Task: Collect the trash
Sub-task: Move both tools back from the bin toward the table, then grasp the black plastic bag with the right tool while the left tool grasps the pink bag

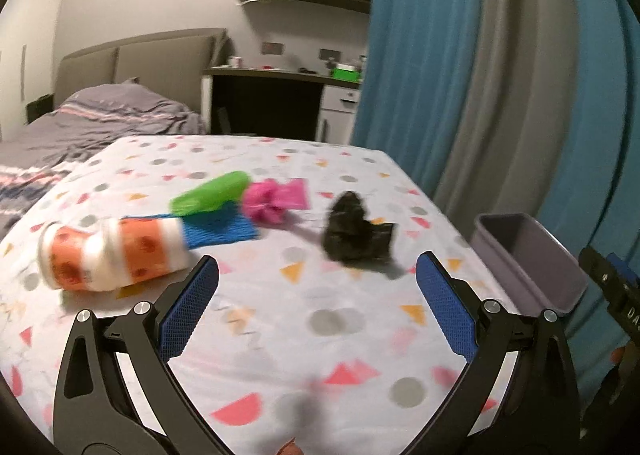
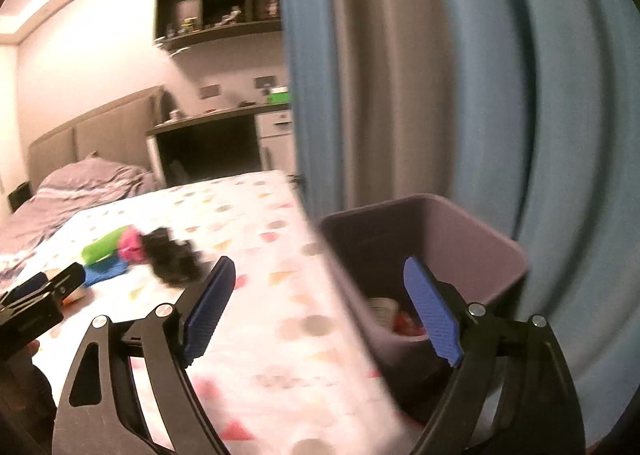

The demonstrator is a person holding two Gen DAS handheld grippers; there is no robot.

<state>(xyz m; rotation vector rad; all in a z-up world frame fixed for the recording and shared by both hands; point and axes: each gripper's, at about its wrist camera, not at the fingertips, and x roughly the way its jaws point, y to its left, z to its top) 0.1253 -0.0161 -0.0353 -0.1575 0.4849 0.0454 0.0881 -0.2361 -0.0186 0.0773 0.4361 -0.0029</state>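
My left gripper (image 1: 317, 295) is spread wide w/ nothing between the pads, over the table (image 1: 280, 335). Just ahead: 1 black crumpled wrapper (image 1: 352, 233). Toward the left edge, 1 orange-white cup (image 1: 112, 255) on its side. Further: 1 blue cloth (image 1: 220, 231), 1 green tube (image 1: 208, 195), 1 pink wad (image 1: 266, 201). Right gripper (image 2: 320, 311) also apart, empty, at the right edge over 1 purple bin (image 2: 460, 239) w/ scraps inside.

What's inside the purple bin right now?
The purple bin holds at least a whitish piece and something red at the bottom; the right gripper's finger and near wall hide the rest.
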